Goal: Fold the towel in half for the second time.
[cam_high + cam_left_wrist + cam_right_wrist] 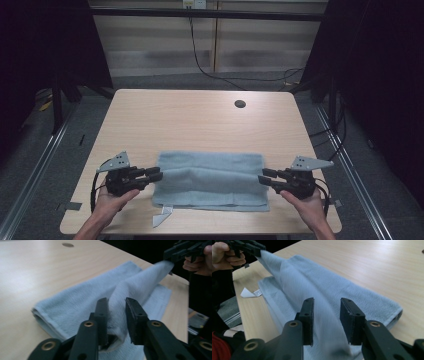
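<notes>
A folded towel [210, 180] lies by the table's [200, 115] near edge. Left gripper [156, 174] and right gripper [265, 177] are parted around its loosened top fold, which could slump unevenly.

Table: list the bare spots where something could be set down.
The table is bare wood from the far edge, around the cable hole, down to the light blue towel. The near strip is crowded: towel, both grippers at its ends, and a white label at the front edge.

Towel [210, 180]: soft blue terry cloth, matt, napped. Table [190, 120]: smooth pale wood-grain laminate, slight sheen.
</notes>
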### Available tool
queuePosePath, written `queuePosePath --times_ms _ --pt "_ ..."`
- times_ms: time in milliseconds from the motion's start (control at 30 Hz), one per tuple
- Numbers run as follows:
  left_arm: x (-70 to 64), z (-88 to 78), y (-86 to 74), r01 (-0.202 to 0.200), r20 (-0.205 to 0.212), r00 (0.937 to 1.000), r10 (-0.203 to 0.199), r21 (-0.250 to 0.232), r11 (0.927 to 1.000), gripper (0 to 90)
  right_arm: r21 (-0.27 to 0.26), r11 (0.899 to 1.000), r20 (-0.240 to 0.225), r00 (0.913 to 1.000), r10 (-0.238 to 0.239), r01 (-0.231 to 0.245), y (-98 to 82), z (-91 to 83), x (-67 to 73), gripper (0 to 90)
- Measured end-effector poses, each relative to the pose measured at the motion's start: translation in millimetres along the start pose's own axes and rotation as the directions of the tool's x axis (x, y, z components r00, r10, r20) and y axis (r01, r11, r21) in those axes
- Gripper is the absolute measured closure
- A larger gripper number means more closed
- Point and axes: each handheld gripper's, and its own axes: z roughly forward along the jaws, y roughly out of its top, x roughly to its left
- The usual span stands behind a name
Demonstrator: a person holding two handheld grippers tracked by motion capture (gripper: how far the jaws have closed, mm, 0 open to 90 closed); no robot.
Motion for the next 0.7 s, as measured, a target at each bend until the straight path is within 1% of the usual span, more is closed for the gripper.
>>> queuePosePath --times_ms 33,67,100,133,167,200,233,267,300,333,367,400,433,467,500,567,633,667,700 --pt "-0.4 -0.9 -0.4 0.002 -0.002 1.0 -0.002 -0.006 1.0 65.3 -0.009 1.0 0.003 1.0 0.009 -0.009 -2.3 -2.0 0.5 61.2" --pt "-0.8 -2.3 -0.2 -0.001 -0.01 1.0 0.001 -0.009 1.0 63.7 -0.024 1.0 0.009 0.9998 0.02 -0.02 -3.0 -3.2 0.1 59.5" --pt "-0.3 -3.4 0.2 -0.001 -0.026 0.9997 0.0 -0.012 0.9999 61.4 -0.046 0.998 0.016 0.9993 0.033 -0.032 -3.4 -4.1 -0.9 58.5" --pt "1.4 -4.2 0.4 0.014 -0.045 0.9988 -0.015 -0.018 0.9997 57.9 -0.052 0.998 0.03 0.9987 0.04 -0.039 -3.0 -4.6 -1.2 56.7" --pt "3.9 -4.7 0.4 0.026 -0.062 0.9977 -0.027 -0.018 0.9995 52.8 -0.061 0.997 0.053 0.9977 0.043 -0.04 -2.5 -4.5 -1.7 53.1" --pt "6.8 -5.2 -0.1 0.026 -0.084 0.9961 -0.026 -0.007 0.9996 50.8 -0.077 0.996 0.075 0.9955 0.058 -0.052 -2.4 -4.4 -2.9 50.6" --pt "9.9 -5.6 -1.5 0.026 -0.114 0.9931 -0.025 0.003 0.9997 49.9 -0.086 0.994 0.089 0.9934 0.073 -0.065 -2.5 -4.3 -4.4 49.2" --pt "16.0 -6.0 -4.1 0.04 -0.136 0.99 -0.038 0.013 0.9991 47.3 -0.083 0.995 0.112 0.9911 0.072 -0.063 -2.7 -4.2 -6.1 46.9" --pt "19.9 -6.1 -5.7 0.043 -0.146 0.9885 -0.04 0.023 0.9988 42.0 -0.082 0.995 0.156 0.985 0.075 -0.063 -3.3 -4.3 -8.4 44.8" --pt "24.4 -6.8 -8.0 0.03 -0.174 0.9844 -0.023 0.039 0.9988 39.3 -0.078 0.995 0.169 0.9825 0.078 -0.066 -3.9 -4.6 -9.9 44.8" --pt "29.6 -8.2 -10.2 0.026 -0.2 0.9796 -0.016 0.05 0.9984 38.2 -0.07 0.995 0.173 0.982 0.076 -0.065 -4.9 -4.8 -13.3 44.5" --pt "35.6 -10.5 -12.6 0.054 -0.213 0.9761 -0.042 0.048 0.9974 37.6 -0.062 0.995 0.187 0.9787 0.084 -0.073 -5.5 -4.9 -16.3 43.6" --pt "39.7 -12.4 -14.4 0.078 -0.217 0.9738 -0.067 0.041 0.9961 35.4 -0.061 0.995 0.201 0.976 0.085 -0.074 -6.6 -5.4 -19.0 43.1" --pt "43.2 -15.1 -16.5 0.103 -0.222 0.9706 -0.092 0.036 0.9941 33.3 -0.064 0.995 0.202 0.975 0.092 -0.08 -7.5 -6.1 -20.4 42.8" --pt "43.9 -17.2 -17.1 0.103 -0.229 0.9692 -0.091 0.04 0.9939 32.2 -0.066 0.994 0.214 0.9721 0.097 -0.085 -9.1 -7.2 -22.9 41.9" --pt "42.1 -19.8 -17.3 0.113 -0.248 0.9632 -0.103 0.025 0.9933 30.3 -0.07 0.993 0.237 0.9654 0.109 -0.095 -12.5 -9.2 -25.9 39.6" --pt "40.3 -20.7 -18.7 0.121 -0.256 0.9599 -0.114 0.012 0.9926 29.5 -0.063 0.992 0.252 0.9604 0.118 -0.106 -17.3 -10.6 -28.6 38.6" --pt "40.4 -20.3 -20.6 0.123 -0.255 0.9605 -0.113 0.026 0.992 28.3 -0.061 0.992 0.258 0.9585 0.121 -0.108 -19.2 -10.7 -29.4 38.0" --pt "40.6 -19.6 -22.9 0.132 -0.264 0.9573 -0.118 0.035 0.9906 27.0 -0.048 0.992 0.257 0.9588 0.121 -0.113 -21.7 -10.6 -30.0 37.9"
